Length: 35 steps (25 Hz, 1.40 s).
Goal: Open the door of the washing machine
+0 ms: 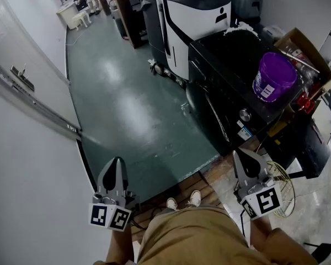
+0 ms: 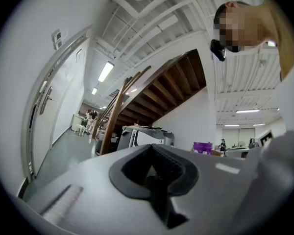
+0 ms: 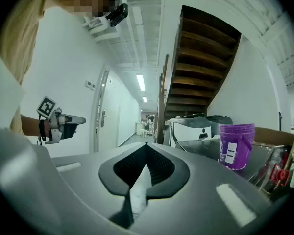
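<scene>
One washing machine (image 1: pixel 223 70), door closed, carries one purple bucket (image 1: pixel 273 77) at two o'clock. The left gripper (image 1: pixel 117 162) and the right gripper (image 1: pixel 245 154) both have their jaws pressed together on nothing.

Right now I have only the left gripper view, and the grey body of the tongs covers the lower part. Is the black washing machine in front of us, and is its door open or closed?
Observer: In the head view the black front-loading washing machine stands ahead to the right. Its round door looks closed.
Operator: Which tongs are nearer to that door?
Observer: The right tongs. The left tongs are over the green floor, far to the left.
Operator: Do the right tongs hold something?
Observer: No, the right gripper view shows them shut on nothing.
</scene>
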### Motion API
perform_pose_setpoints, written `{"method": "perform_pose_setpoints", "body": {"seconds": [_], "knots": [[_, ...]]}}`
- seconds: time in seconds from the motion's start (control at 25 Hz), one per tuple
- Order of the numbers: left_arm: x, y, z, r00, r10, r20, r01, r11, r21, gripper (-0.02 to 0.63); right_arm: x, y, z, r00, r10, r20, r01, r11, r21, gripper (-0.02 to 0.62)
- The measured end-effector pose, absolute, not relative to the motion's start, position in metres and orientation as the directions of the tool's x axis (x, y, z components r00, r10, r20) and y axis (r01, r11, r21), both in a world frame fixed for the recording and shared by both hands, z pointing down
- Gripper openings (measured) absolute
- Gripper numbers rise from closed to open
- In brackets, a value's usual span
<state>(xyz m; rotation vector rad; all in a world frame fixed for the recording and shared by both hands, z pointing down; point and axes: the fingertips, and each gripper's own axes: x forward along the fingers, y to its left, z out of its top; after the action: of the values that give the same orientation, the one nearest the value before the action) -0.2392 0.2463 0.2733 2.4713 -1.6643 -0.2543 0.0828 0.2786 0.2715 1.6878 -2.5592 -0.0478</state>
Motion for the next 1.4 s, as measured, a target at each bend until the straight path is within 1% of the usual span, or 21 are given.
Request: {"method": "perform_pose_setpoints", "body": {"seconds": [0.56, 0.76, 0.92, 1.04, 1.2, 1.32, 1.4], "knots": [[-0.234, 0.255, 0.285, 0.34, -0.94, -0.038, -0.912, -0.339, 0.232, 0.06, 0.08, 0.28, 0.28, -0.44, -0.896, 0.064, -0.894, 0.444, 0.064, 0.005], [-0.236, 0.257, 0.286, 0.328, -0.944, -0.036, -0.915, -0.327, 0.235, 0.061, 0.077, 0.279, 0.279, -0.474, -0.879, 0.05, -0.879, 0.476, 0.032, 0.005], [-0.236, 0.257, 0.288, 0.317, -0.948, -0.032, -0.919, -0.316, 0.237, 0.06, 0.075, 0.276, 0.283, -0.502, -0.862, 0.067, -0.861, 0.506, 0.062, 0.008], [-0.237, 0.257, 0.287, 0.31, -0.95, -0.033, -0.921, -0.308, 0.237, 0.06, 0.079, 0.272, 0.28, -0.497, -0.866, 0.06, -0.863, 0.5, 0.076, 0.013], [-0.238, 0.258, 0.288, 0.296, -0.955, -0.03, -0.926, -0.295, 0.236, 0.06, 0.089, 0.265, 0.271, -0.497, -0.867, 0.035, -0.863, 0.498, 0.091, 0.124], [-0.239, 0.26, 0.289, 0.283, -0.959, -0.029, -0.93, -0.282, 0.234, 0.06, 0.096, 0.259, 0.267, -0.5, -0.866, 0.021, -0.86, 0.499, 0.106, 0.228], [-0.24, 0.261, 0.29, 0.273, -0.962, -0.029, -0.934, -0.272, 0.234, 0.061, 0.099, 0.254, 0.265, -0.501, -0.865, 0.009, -0.86, 0.499, 0.102, 0.313]]}}
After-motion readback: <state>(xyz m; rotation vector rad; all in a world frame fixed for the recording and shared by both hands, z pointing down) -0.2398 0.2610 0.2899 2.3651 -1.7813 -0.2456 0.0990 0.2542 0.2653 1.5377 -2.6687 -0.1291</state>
